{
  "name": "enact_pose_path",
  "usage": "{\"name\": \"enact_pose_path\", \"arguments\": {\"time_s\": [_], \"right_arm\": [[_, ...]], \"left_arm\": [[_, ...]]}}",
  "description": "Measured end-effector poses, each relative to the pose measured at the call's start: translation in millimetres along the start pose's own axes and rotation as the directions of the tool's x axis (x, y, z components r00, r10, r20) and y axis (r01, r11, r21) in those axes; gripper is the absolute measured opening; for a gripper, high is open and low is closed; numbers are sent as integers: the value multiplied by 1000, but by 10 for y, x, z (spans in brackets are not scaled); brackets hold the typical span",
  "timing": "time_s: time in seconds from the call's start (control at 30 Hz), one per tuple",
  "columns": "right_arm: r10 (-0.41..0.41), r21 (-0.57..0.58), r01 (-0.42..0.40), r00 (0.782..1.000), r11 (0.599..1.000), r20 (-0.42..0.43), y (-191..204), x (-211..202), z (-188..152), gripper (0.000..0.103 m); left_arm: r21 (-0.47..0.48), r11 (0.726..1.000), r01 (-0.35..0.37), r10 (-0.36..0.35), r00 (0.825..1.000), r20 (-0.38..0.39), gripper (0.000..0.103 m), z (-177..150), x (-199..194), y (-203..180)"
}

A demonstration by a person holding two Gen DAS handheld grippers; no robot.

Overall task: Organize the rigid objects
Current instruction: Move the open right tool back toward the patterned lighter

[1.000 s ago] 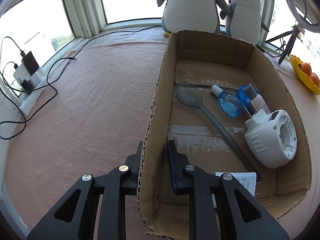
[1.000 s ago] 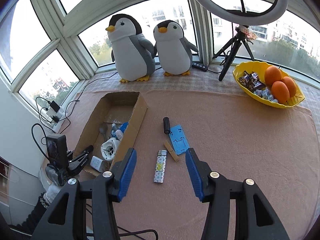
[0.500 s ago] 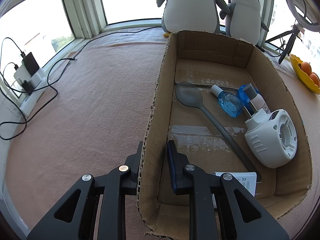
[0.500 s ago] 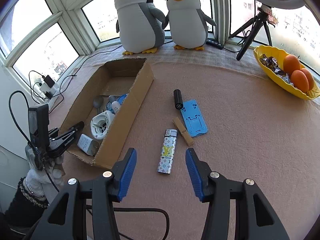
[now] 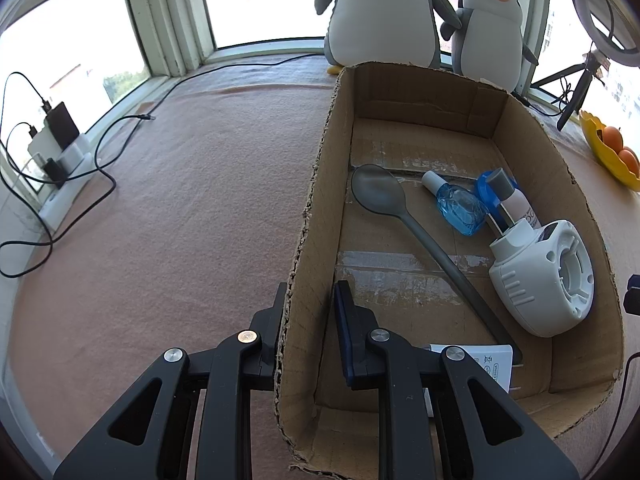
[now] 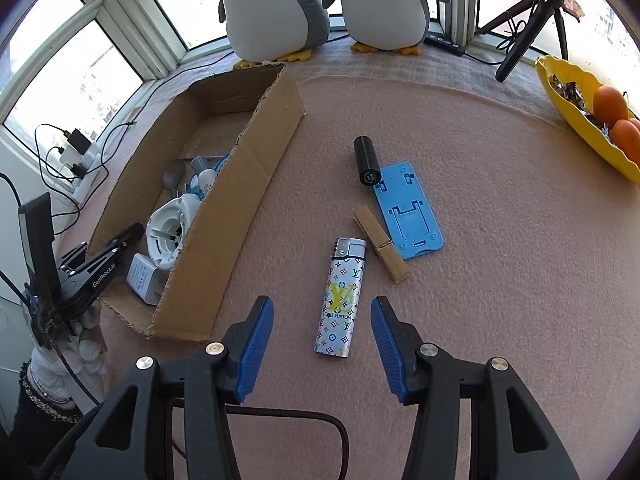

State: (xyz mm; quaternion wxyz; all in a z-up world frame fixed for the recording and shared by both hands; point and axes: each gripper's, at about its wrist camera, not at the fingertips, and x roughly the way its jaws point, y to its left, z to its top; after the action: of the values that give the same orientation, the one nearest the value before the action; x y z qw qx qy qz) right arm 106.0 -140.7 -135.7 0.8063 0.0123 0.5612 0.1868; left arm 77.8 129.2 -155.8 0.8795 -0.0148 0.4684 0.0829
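My left tool (image 5: 310, 320) is clenched on the near left wall of the cardboard box (image 5: 316, 184), one finger outside, one inside, pinching the ragged top edge. Inside the box, toward the right of that frame, lie a grey spoon (image 5: 404, 216), a blue bottle (image 5: 456, 204), a white round device (image 5: 544, 276) and a white charger (image 5: 480, 364); the strip of box floor along the left wall is bare.

My right tool (image 6: 322, 334) hangs released over the desk (image 6: 500, 240), its blue pads wide apart, with the patterned lighter (image 6: 340, 300) lying between them in the lower middle of the frame, untouched. Just past it rest a wooden clothespin (image 6: 382, 244), a blue phone stand (image 6: 408, 208) and a black cylinder (image 6: 366, 160). Bare cloth spreads to the right, up to the yellow fruit bowl (image 6: 568, 92) at the edge.
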Motion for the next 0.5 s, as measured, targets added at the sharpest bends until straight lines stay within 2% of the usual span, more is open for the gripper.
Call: {"name": "enact_pose_path", "arguments": {"time_s": [0.23,0.5], "right_arm": [[-3,16,4,999,1000,-42,-48,149,35,37],[-33,21,35,995,999,-91,-72,303,75,36]], "left_arm": [[0,1000,0,0,1000,0,18,-2,0,0],[0,1000,0,0,1000,0,18,-3,0,1]]}}
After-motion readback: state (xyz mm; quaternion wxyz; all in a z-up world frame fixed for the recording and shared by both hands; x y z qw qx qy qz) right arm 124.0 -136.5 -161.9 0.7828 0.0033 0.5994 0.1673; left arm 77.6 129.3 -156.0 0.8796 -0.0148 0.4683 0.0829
